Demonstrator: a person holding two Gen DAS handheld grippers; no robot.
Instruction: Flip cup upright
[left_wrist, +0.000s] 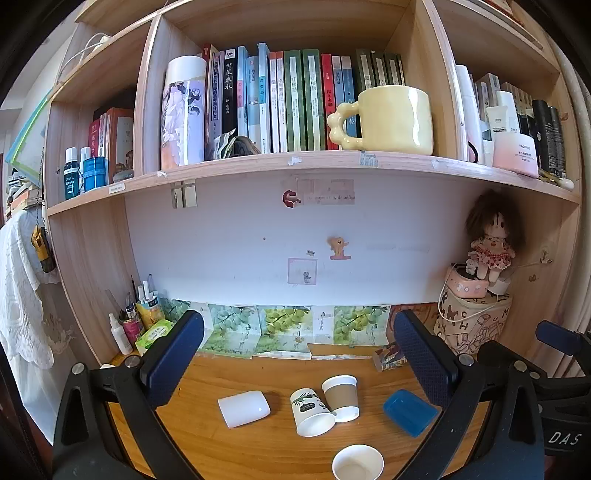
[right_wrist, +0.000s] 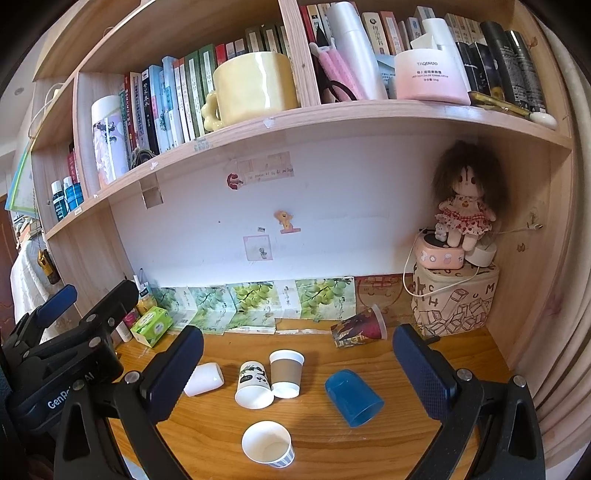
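Both the left claw (left_wrist: 299, 354) and the right claw (right_wrist: 297, 363) are spread wide, holding nothing, above the wooden counter (right_wrist: 424, 369). On it lie a blue cup (right_wrist: 352, 398), a white cup (right_wrist: 204, 378) and a panda-print cup (right_wrist: 253, 386) on their sides, beside an inverted brown-sleeved cup (right_wrist: 286, 373); a paper cup (right_wrist: 267, 446) stands upright nearest.

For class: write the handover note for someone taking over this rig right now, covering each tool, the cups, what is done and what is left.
Left tool: open, empty, above the desk.
Right tool: open, empty, likewise.
Upright already: brown-sleeved cup and the near white paper cup.
Lying on their sides: white cup, panda cup, blue cup, red printed cup at the back.
Nothing is gripped; the fallen cups await flipping.
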